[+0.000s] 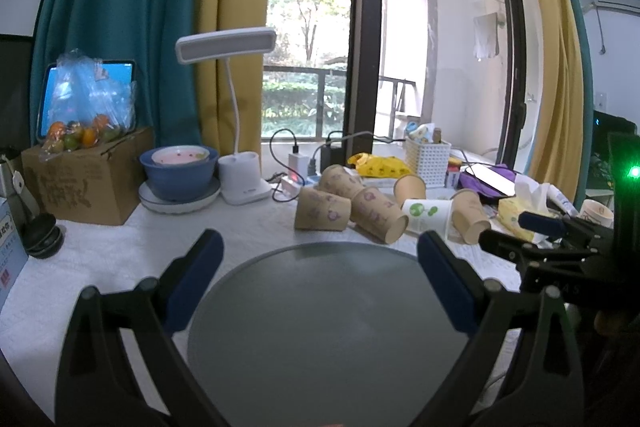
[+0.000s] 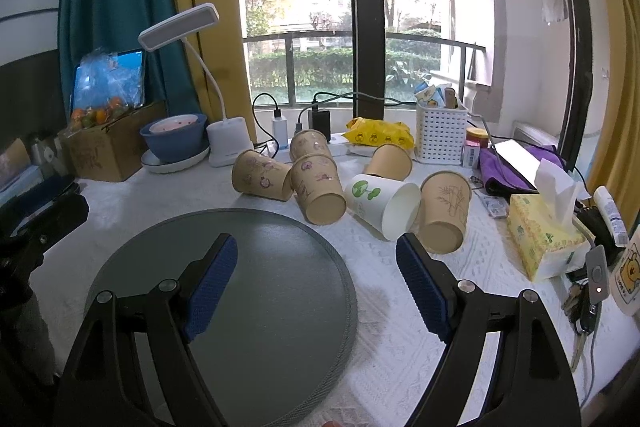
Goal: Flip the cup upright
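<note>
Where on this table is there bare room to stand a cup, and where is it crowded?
The round grey mat is bare, as is the white cloth between it and the tissue box. Crowded: the tipped paper cups just behind the mat, and the back edge around the blue bowl and white basket.

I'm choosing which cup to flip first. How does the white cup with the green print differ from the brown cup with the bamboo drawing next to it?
The white cup is white paper with a green print; the bamboo cup is brown with a dark line drawing. The white cup's open mouth shows a white inside; the bamboo cup's shows a brown one. The white cup points toward the right hand-held gripper, the bamboo cup lies beside it, farther right. Both lie tipped over on the white tablecloth, mouths toward the camera.
</note>
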The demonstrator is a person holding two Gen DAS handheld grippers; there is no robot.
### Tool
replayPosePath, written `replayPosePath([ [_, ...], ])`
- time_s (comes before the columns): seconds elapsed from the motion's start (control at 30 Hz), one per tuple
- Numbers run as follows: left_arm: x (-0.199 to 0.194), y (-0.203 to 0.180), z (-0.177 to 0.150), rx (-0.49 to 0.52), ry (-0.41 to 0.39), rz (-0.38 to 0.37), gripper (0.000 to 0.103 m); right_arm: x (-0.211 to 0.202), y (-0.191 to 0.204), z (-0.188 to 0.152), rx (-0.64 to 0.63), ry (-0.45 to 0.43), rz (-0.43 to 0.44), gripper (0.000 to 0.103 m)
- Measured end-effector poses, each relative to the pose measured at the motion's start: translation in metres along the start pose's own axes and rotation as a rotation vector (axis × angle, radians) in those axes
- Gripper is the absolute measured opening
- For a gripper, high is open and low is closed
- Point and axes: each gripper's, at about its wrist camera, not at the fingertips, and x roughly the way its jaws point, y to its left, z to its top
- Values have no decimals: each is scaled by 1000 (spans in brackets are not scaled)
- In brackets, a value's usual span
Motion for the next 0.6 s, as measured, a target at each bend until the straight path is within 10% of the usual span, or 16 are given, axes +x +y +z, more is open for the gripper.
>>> replayPosePath([
  [0.6,0,-1,0,-1,2,2,98,0,-1,-1,1,3,0,84],
])
